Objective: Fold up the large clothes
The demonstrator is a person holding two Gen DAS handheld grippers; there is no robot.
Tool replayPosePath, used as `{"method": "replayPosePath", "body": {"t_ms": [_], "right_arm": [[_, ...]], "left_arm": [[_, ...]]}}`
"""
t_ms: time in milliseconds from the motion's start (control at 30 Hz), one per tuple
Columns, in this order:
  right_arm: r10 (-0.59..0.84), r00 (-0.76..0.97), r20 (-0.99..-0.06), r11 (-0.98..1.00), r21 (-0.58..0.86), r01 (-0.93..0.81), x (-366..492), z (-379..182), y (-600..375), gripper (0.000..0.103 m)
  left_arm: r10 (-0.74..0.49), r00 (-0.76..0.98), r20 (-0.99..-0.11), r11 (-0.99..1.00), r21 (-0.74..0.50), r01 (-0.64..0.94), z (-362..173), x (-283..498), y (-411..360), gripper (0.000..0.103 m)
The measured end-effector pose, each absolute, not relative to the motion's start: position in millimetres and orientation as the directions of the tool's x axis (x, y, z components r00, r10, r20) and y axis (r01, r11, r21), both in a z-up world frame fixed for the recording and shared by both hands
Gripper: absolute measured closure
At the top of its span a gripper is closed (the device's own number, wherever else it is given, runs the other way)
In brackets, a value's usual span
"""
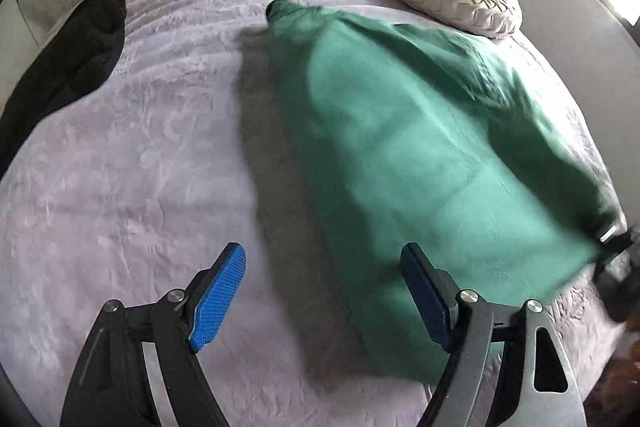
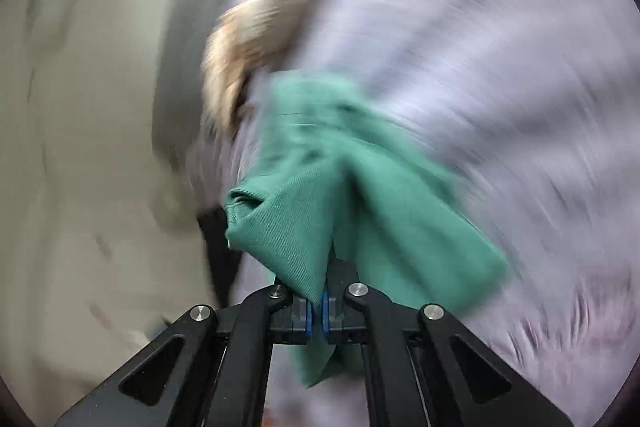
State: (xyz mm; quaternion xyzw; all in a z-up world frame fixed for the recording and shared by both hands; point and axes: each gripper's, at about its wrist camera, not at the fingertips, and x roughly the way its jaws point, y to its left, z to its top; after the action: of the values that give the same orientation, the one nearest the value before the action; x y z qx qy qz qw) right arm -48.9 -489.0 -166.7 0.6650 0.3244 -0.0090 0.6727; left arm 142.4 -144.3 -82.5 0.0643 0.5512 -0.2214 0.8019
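Green garment (image 2: 320, 211) in right claw (image 2: 317, 301)

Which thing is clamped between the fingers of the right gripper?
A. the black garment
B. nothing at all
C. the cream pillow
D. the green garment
D: in the right wrist view the right gripper has its jaws shut on a bunched edge of the green garment, which hangs from its pads.

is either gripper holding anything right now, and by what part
The right gripper is shut on the green garment, pinching a bunched edge at one corner. The left gripper holds nothing; its jaws stand open above the bed.
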Motion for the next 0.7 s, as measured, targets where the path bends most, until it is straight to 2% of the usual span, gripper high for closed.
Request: {"method": "replayPosePath", "body": {"t_ms": [100,200,333,367,400,433,467,533,567,633,667,700], "right_arm": [[0.468,0.756,-0.457,-0.044,0.843,0.536,-79.3,-225.1,-488.9,0.1],[0.481,0.766,-0.427,-0.052,0.858,0.511,-83.0,-226.7,-492.5,0.097],[0.504,0.735,-0.454,0.045,0.863,0.503,-64.9,-219.1,-494.3,0.091],[0.512,0.718,-0.471,0.09,0.861,0.501,-63.5,-210.1,-494.4,0.081],[0.513,0.703,-0.493,0.135,0.855,0.501,-59.8,-203.6,-494.3,0.056],[0.498,0.683,-0.534,0.238,0.842,0.484,-53.8,-188.1,-492.1,0.041],[0.498,0.683,-0.534,0.238,0.842,0.484,-53.8,-188.1,-492.1,0.031],[0.47,0.661,-0.585,0.384,0.81,0.443,-40.1,-164.9,-488.9,0.031],[0.47,0.661,-0.585,0.384,0.81,0.443,-40.1,-164.9,-488.9,0.034],[0.445,0.647,-0.619,0.448,0.78,0.437,-36.0,-155.7,-488.9,0.065],[0.445,0.643,-0.623,0.471,0.774,0.424,-28.1,-152.5,-489.9,0.097],[0.442,0.638,-0.631,0.488,0.766,0.419,-20.4,-148.6,-490.6,0.097]], "left_arm": [[-0.302,0.274,-0.913,0.878,-0.155,0.453,-77.6,123.2,-134.7,0.022],[-0.315,0.227,-0.922,0.849,-0.166,0.502,-75.8,94.8,-131.6,0.022],[-0.3,0.129,-0.945,0.805,-0.178,0.565,-91.8,54.4,-147.0,0.022],[-0.293,0.131,-0.947,0.803,-0.169,0.571,-98.9,48.3,-155.7,0.022],[-0.292,0.14,-0.946,0.807,-0.165,0.566,-102.3,47.5,-160.4,0.022],[-0.293,0.155,-0.943,0.823,-0.167,0.543,-107.6,50.2,-167.0,0.022],[-0.297,0.162,-0.941,0.837,-0.175,0.518,-110.3,54.1,-170.2,0.022],[-0.299,0.193,-0.934,0.868,-0.182,0.461,-114.1,64.5,-173.5,0.022],[-0.267,0.232,-0.936,0.891,-0.147,0.43,-114.8,71.0,-172.6,0.022],[-0.214,0.277,-0.937,0.911,-0.089,0.403,-115.6,77.1,-167.9,0.022],[-0.213,0.285,-0.935,0.914,-0.087,0.396,-115.5,79.0,-162.9,0.022],[-0.219,0.289,-0.932,0.916,-0.095,0.39,-115.3,79.5,-157.0,0.021]]}}
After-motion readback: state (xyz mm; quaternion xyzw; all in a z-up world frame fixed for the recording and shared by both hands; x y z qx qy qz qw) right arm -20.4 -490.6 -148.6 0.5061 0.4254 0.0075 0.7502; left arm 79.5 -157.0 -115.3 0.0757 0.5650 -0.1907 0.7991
